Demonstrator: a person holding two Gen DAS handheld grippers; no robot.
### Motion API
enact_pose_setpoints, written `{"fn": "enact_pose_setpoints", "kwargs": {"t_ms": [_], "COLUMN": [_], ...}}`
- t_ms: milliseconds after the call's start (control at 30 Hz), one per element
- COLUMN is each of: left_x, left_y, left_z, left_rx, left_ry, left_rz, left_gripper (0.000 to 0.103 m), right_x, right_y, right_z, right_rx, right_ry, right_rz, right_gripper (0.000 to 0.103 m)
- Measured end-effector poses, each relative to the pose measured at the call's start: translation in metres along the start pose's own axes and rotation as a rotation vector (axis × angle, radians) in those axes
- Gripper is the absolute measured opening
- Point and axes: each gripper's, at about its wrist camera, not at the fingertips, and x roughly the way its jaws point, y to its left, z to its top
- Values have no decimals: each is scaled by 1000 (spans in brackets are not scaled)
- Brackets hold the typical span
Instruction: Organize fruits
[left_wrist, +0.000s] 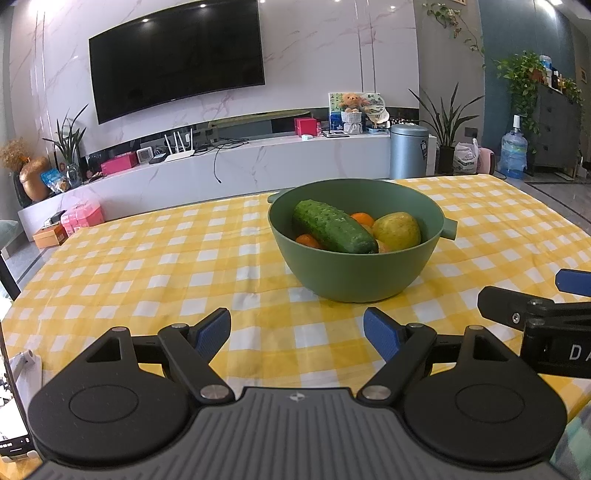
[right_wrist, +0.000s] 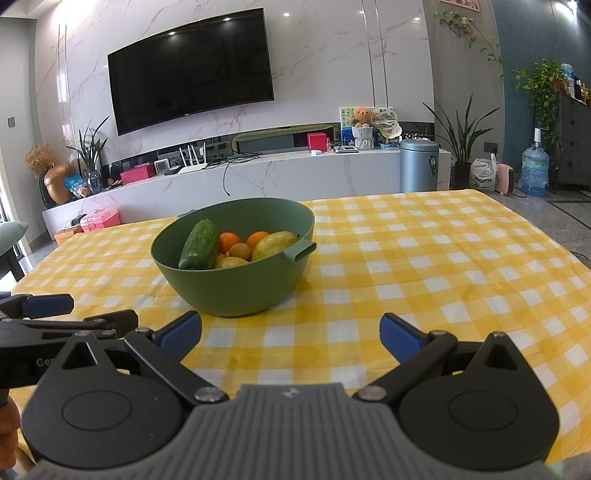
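Left wrist view: green bowl (left_wrist: 354, 273) on the checked surface (left_wrist: 147, 280) holds the cucumber (left_wrist: 332, 230) atop oranges; both claws — left claw (left_wrist: 297, 330), right claw (right_wrist: 291, 332) — spread, empty. A careless lift could roll the cucumber out.

Dead ahead, a yellow checked tablecloth (right_wrist: 406, 258) spreads out. Beyond it, a big dark television (right_wrist: 192, 70) hangs on the marble wall (right_wrist: 332, 66). Below that runs a long white cabinet (right_wrist: 295, 173), with a teddy bear (right_wrist: 362, 116) up top ahead and a red box (right_wrist: 317, 142) just left of it. A white router (right_wrist: 192, 160) sits further left. Off right, a grey bin (right_wrist: 419, 166) stands beside a leafy plant (right_wrist: 461, 136), and a water bottle (right_wrist: 534, 170) stands far right.
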Motion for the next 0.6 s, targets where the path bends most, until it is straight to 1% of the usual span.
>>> {"fn": "enact_pose_setpoints", "kwargs": {"t_ms": [600], "left_x": [-1], "left_y": [0], "left_z": [0], "left_rx": [14], "left_ry": [10], "left_rz": [0], "left_gripper": [96], "right_x": [0], "right_y": [0], "right_z": [-1], "right_rx": [-2], "right_ry": [3], "right_rz": [-2], "right_gripper": [99]}}
